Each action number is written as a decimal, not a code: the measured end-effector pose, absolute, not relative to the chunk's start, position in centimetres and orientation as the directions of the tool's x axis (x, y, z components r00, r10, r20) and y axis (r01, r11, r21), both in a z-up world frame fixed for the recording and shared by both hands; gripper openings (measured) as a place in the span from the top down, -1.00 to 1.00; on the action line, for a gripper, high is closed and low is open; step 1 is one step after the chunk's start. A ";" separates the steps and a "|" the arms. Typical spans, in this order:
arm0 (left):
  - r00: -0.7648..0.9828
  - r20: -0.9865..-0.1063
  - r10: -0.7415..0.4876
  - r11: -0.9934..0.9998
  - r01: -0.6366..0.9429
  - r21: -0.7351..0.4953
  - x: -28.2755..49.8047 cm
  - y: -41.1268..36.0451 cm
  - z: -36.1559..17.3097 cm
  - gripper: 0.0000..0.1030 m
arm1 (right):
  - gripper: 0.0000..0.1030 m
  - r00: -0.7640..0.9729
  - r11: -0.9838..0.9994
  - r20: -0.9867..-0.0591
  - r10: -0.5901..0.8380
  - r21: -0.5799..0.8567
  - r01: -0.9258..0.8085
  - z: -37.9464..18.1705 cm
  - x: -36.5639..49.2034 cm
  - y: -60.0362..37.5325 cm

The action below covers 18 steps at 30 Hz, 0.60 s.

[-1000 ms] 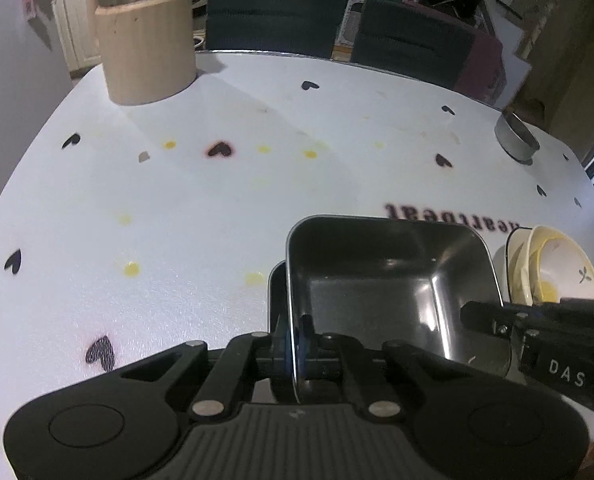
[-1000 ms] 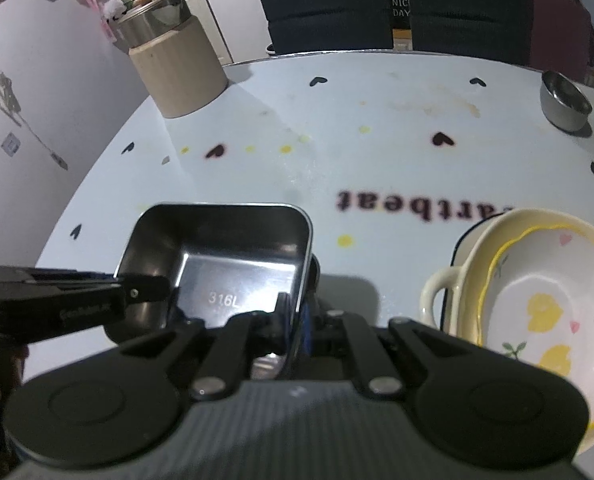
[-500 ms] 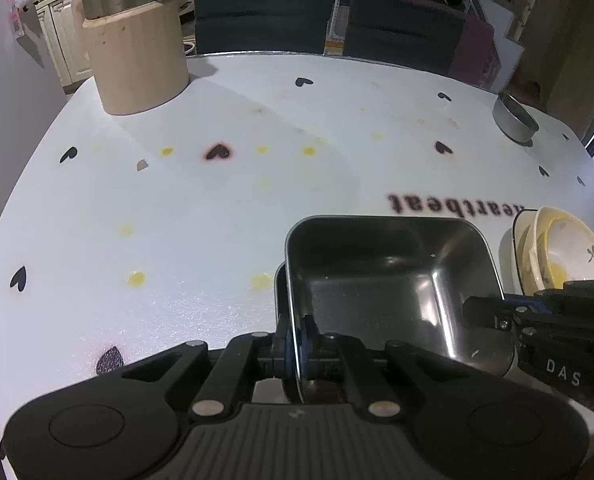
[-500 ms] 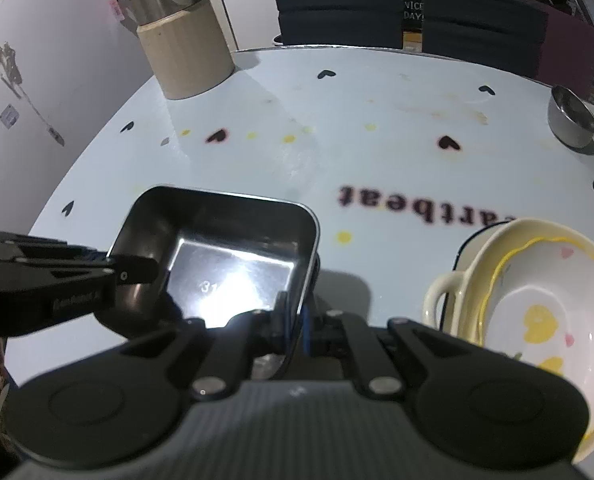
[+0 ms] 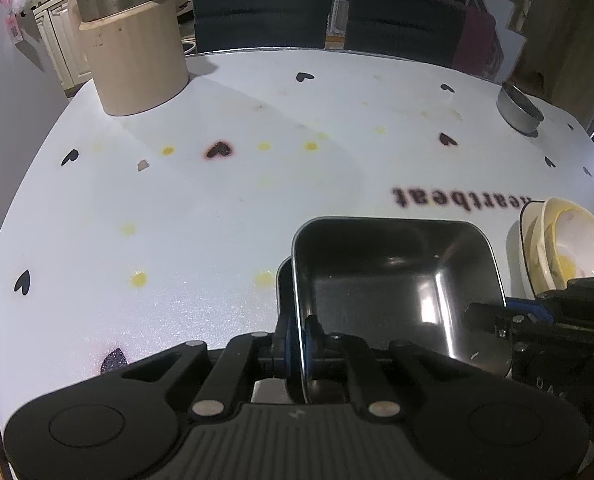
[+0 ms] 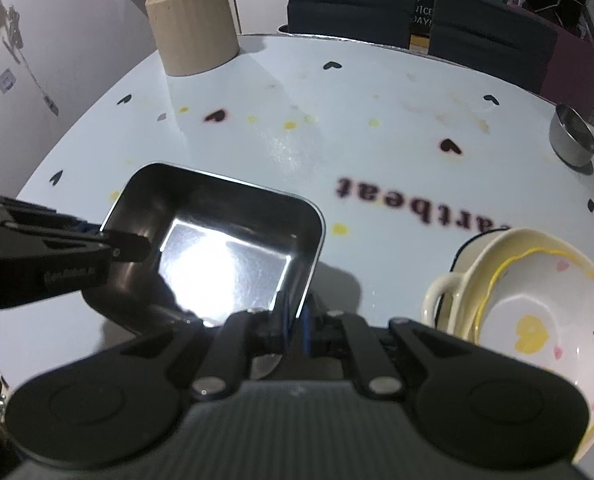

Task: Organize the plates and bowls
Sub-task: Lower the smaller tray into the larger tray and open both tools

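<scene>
Setting: white tabletop (image 5: 225,208) printed with hearts, dark chairs behind
Progress: ceramic bowls (image 6: 537,320) already nested; small steel bowl (image 6: 573,136) far off, unsorted
Tray: steel tray (image 5: 393,280) held just off the tabletop, beside the nested bowls
Left claw (image 5: 297,344): clamped on the tray's left rim
Right claw (image 6: 297,320): clamped on its right rim
</scene>
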<state>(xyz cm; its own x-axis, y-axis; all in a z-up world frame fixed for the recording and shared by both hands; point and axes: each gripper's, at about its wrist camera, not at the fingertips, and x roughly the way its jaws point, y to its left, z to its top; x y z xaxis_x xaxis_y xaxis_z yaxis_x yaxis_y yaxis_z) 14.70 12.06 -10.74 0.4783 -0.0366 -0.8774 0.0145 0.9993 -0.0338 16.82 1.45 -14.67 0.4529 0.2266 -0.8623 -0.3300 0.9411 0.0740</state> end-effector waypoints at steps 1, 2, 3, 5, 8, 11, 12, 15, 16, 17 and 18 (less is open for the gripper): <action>0.478 -0.877 -0.035 0.999 0.014 -0.032 14.7 12.1 -10.7 0.79 | 0.82 0.451 0.940 -0.864 0.225 0.070 -0.334 -14.7 16.8 1.5; 0.478 -0.878 -0.033 0.999 0.013 -0.031 14.7 12.1 -10.7 0.79 | 0.82 0.450 0.939 -0.864 0.224 0.068 -0.337 -14.8 16.8 1.6; 0.477 -0.878 -0.033 0.999 0.013 -0.031 14.7 12.1 -10.7 0.79 | 0.82 0.451 0.939 -0.864 0.223 0.066 -0.338 -14.8 16.8 1.6; 0.474 -0.880 -0.031 1.000 0.013 -0.028 14.8 12.0 -10.8 0.79 | 0.82 0.452 0.939 -0.865 0.218 0.061 -0.337 -14.8 16.9 1.7; 0.474 -0.880 -0.027 1.000 0.017 -0.022 14.8 11.9 -10.8 0.79 | 0.79 0.453 0.939 -0.866 0.211 0.051 -0.339 -14.9 16.9 1.9; 0.474 -0.880 -0.025 1.000 0.019 -0.018 14.8 11.9 -10.8 0.79 | 0.65 0.456 0.940 -0.867 0.201 0.039 -0.340 -15.0 16.9 1.9; 0.474 -0.880 -0.024 1.000 0.020 -0.016 14.8 11.9 -10.8 0.79 | 0.63 0.458 0.940 -0.867 0.198 0.036 -0.339 -15.0 16.9 1.9; 0.474 -0.880 -0.020 1.000 0.023 -0.010 14.8 11.8 -10.8 0.78 | 0.49 0.461 0.941 -0.867 0.189 0.026 -0.336 -15.1 17.0 1.7; 0.474 -0.881 -0.018 1.000 0.024 -0.007 14.8 11.8 -10.8 0.77 | 0.43 0.462 0.941 -0.868 0.184 0.021 -0.337 -15.1 17.0 1.7; 0.473 -0.881 -0.015 1.000 0.025 -0.004 14.8 11.8 -10.8 0.77 | 0.38 0.462 0.941 -0.868 0.182 0.018 -0.337 -15.1 17.0 1.6; 0.473 -0.881 -0.014 1.000 0.025 -0.002 14.8 11.7 -10.8 0.75 | 0.37 0.461 0.942 -0.869 0.181 0.018 -0.335 -15.1 17.0 1.5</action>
<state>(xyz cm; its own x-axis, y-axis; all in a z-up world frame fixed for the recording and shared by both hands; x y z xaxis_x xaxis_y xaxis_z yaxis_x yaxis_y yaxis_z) 14.77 11.75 -10.83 0.4730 -0.0137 -0.8809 0.0251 0.9997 -0.0020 17.03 1.51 -15.15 0.4612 0.1808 -0.8687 -0.3352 0.9420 0.0181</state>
